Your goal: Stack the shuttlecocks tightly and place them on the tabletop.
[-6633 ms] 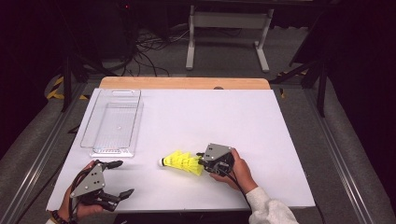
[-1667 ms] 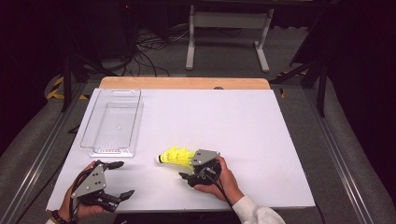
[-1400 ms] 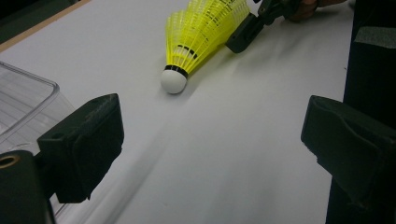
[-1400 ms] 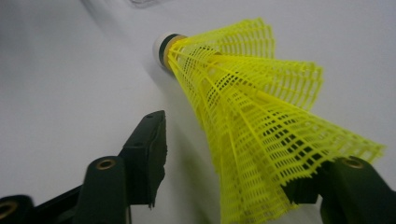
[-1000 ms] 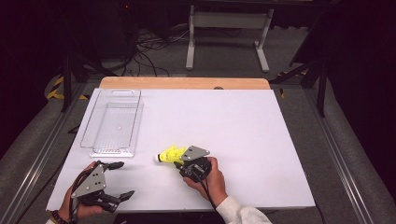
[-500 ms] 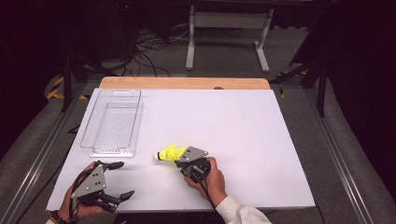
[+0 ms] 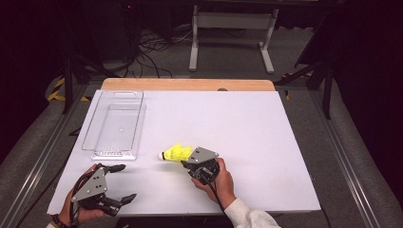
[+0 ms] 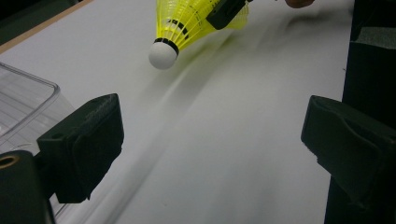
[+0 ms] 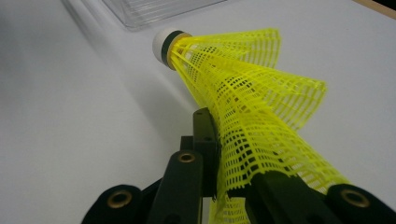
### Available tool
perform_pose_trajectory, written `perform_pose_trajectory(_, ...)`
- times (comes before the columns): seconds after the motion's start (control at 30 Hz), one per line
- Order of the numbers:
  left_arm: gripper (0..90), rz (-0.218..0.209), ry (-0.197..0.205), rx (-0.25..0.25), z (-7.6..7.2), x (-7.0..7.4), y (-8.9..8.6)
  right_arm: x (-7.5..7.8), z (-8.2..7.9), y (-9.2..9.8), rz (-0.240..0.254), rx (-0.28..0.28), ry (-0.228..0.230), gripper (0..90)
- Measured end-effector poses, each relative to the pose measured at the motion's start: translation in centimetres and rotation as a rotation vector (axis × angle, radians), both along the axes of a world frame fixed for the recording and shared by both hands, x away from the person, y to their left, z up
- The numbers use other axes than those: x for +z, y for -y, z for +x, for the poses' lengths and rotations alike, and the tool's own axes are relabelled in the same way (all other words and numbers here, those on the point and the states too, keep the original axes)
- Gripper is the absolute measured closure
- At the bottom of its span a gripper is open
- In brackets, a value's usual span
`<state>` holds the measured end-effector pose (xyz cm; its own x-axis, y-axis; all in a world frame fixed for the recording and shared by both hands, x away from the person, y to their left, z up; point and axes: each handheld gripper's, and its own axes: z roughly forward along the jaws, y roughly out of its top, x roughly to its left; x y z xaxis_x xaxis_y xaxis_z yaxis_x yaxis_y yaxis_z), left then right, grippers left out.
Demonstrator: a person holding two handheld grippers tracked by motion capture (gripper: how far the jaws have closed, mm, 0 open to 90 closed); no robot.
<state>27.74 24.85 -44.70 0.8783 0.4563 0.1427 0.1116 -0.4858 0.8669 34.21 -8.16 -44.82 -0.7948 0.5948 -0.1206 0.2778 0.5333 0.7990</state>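
Right hand-held gripper (image 7: 190,159) pinching the yellow shuttlecock (image 7: 175,153) by its mesh skirt, jaws just closed; cork points toward the clear tray (image 7: 114,124), just beside it on the worktop (image 7: 266,133). Left hand-held gripper (image 7: 119,183) spread, near corner, path unobstructed.

— What's that person wearing?
— A white sleeve (image 7: 249,217) on the right arm, a dark beaded bracelet (image 7: 56,221) on the left wrist.
— And the tools?
— Each gripper, left (image 7: 124,182) and right (image 7: 186,160), has black fingers (image 8: 86,142), brass-ringed screw holes and a grey three-cornered plate on top; a thin black cable trails off.
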Motion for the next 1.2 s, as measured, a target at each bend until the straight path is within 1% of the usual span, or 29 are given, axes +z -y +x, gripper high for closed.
perform_pose_trajectory(0.23, 6.8, 0.0, 0.003, 0.003, 0.0, 0.1, -0.2, 0.4, 0.0, 0.6, 0.003, -0.007, 0.009, 87.1)
perform_pose_trajectory(0.43, 6.7, -0.004, 0.002, 0.004, 0.0, 0.1, -0.2, 1.8, -0.2, 2.0, 0.033, -0.017, 0.039, 87.1)
perform_pose_trajectory(0.7, 6.6, -0.008, 0.003, 0.003, -0.1, 0.1, -0.2, 3.5, -0.5, 3.9, 0.059, -0.034, 0.069, 87.2)
perform_pose_trajectory(0.93, 6.5, -0.007, 0.005, 0.003, -0.1, 0.1, -0.2, 3.9, -0.3, 4.6, 0.069, -0.045, 0.078, 87.2)
perform_pose_trajectory(1.2, 6.5, -0.008, 0.006, 0.0, -0.1, 0.1, -0.2, 4.3, 0.0, 5.4, 0.091, -0.076, 0.083, 87.4)
